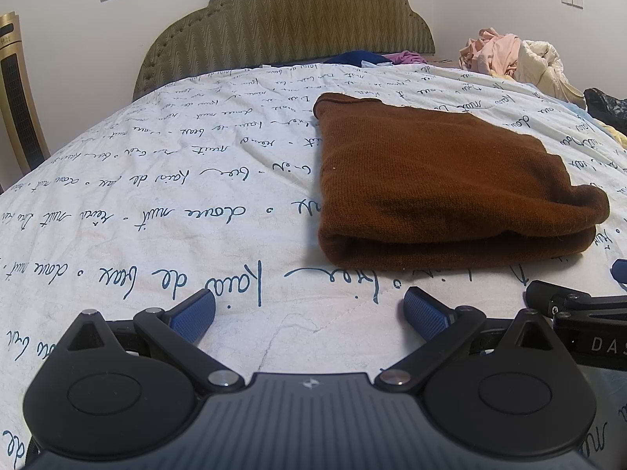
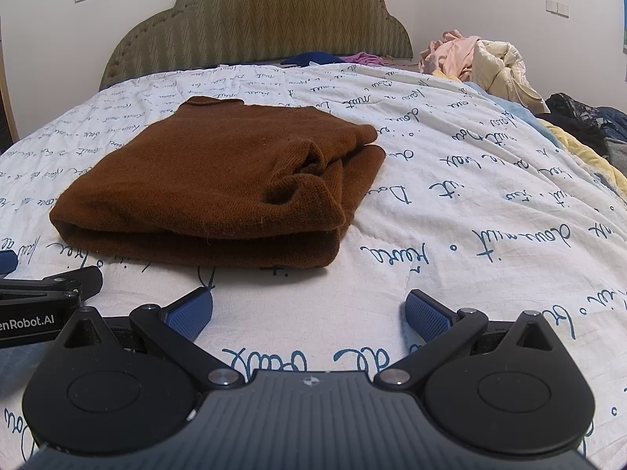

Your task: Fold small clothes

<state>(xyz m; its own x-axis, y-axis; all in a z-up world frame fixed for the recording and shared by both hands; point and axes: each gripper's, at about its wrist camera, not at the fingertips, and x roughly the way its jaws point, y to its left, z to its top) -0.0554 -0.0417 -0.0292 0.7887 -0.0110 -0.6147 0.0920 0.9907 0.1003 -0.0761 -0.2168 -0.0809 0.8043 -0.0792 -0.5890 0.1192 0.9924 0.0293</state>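
A brown knitted garment (image 1: 443, 180) lies folded into a flat bundle on the white bed cover with blue script; it also shows in the right wrist view (image 2: 219, 184), with a sleeve cuff bunched at its right side. My left gripper (image 1: 309, 309) is open and empty, just in front of the garment's near left corner. My right gripper (image 2: 309, 309) is open and empty, in front of the garment's near right corner. Each gripper shows at the edge of the other's view: the right one (image 1: 580, 305), the left one (image 2: 43, 286).
A padded green headboard (image 1: 286, 27) stands at the far end of the bed. A pile of pink and cream clothes (image 2: 478, 62) lies at the back right, with dark clothes (image 2: 588, 121) along the right edge. Blue and purple garments (image 2: 333, 58) lie by the headboard.
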